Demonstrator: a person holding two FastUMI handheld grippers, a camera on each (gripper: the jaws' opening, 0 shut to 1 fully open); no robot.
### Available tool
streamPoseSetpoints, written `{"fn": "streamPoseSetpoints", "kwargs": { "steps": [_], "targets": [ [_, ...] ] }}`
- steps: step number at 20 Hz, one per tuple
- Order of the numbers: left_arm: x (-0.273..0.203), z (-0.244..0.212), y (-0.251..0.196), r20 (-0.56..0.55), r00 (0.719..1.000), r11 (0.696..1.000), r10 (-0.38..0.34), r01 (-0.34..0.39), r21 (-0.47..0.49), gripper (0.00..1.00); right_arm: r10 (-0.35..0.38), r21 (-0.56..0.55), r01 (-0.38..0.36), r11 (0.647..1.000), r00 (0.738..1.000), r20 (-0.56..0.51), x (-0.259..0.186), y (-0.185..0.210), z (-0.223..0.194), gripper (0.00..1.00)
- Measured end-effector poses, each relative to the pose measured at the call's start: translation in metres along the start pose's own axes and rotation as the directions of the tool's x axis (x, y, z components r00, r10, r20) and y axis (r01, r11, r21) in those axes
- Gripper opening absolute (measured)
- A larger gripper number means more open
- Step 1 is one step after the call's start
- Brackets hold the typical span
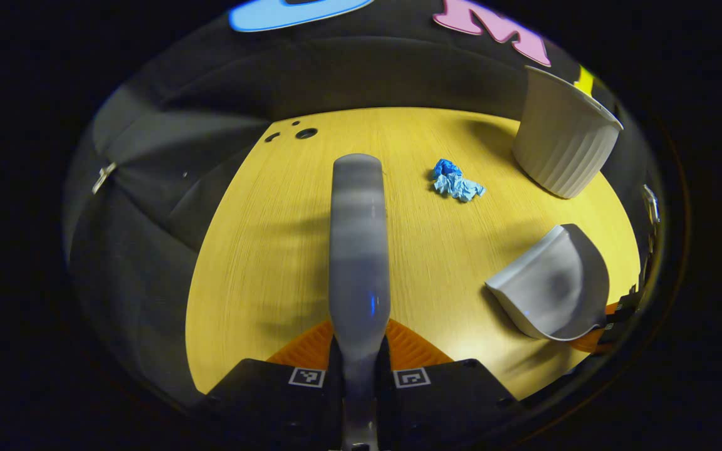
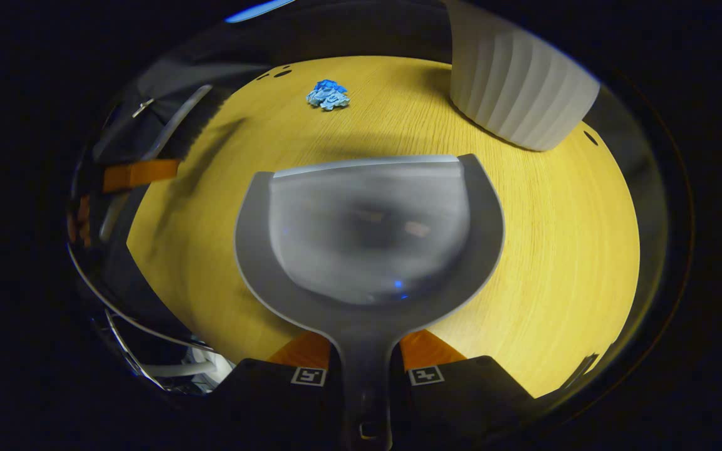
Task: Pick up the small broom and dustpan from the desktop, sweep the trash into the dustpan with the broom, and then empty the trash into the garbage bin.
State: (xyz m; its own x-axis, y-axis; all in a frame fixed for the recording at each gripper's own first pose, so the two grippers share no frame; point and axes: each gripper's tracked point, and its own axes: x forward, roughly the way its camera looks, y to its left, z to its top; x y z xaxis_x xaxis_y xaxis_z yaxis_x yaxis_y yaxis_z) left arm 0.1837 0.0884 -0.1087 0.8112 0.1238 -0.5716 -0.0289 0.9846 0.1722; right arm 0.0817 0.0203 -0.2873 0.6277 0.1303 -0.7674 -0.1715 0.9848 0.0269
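Broom handle [image 1: 358, 250] clamped in my left gripper [image 1: 358, 369], dustpan [image 2: 367, 232] clamped in my right gripper [image 2: 364, 369]; both lifted, blue trash [image 1: 457, 181] beside the bin [image 1: 561, 141] unswept.

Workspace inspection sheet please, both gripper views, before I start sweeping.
Surface: wooden desktop, a few small holes near its far edge.
Job's things: broom held by its handle in the left gripper; dustpan held by its handle in the right gripper, pan empty; blue crumpled trash lying loose on the desktop; white ribbed garbage bin upright beyond the trash.
Clutter: nothing seen.
Grippers: both shut on their tools.
Cables: nothing seen for certain.
Surroundings: black cloth wall behind the desktop.
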Motion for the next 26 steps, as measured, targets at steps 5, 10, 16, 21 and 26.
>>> {"fn": "streamPoseSetpoints", "kwargs": {
  "steps": [5,10,16,21,26],
  "targets": [
    [0.054,0.051,0.011,-0.008,0.999,0.989,0.048,-0.046,0.143,0.25,0.028,-0.07,-0.029,0.997,0.999,-0.021,-0.007,-0.013,-0.006,0.32],
    [0.095,0.088,-0.009,-0.039,0.999,0.968,0.009,0.001,0.252,0.23,0.04,-0.1,-0.043,0.994,0.999,-0.032,-0.01,-0.026,-0.007,0.32],
    [0.126,0.133,-0.023,-0.042,0.999,0.841,0.001,0.023,0.54,0.25,0.054,-0.133,-0.058,0.989,0.998,-0.035,-0.009,-0.037,-0.002,0.32],
    [0.125,0.13,-0.053,-0.1,0.992,0.774,-0.072,0.119,0.622,0.25,0.055,-0.143,-0.058,0.988,0.998,-0.022,-0.006,-0.043,-0.001,0.32],
    [0.101,0.108,-0.1,-0.17,0.977,0.71,-0.133,0.213,0.671,0.25,0.058,-0.173,-0.064,0.983,0.998,-0.035,-0.005,-0.045,-0.002,0.32]
  ]
}}
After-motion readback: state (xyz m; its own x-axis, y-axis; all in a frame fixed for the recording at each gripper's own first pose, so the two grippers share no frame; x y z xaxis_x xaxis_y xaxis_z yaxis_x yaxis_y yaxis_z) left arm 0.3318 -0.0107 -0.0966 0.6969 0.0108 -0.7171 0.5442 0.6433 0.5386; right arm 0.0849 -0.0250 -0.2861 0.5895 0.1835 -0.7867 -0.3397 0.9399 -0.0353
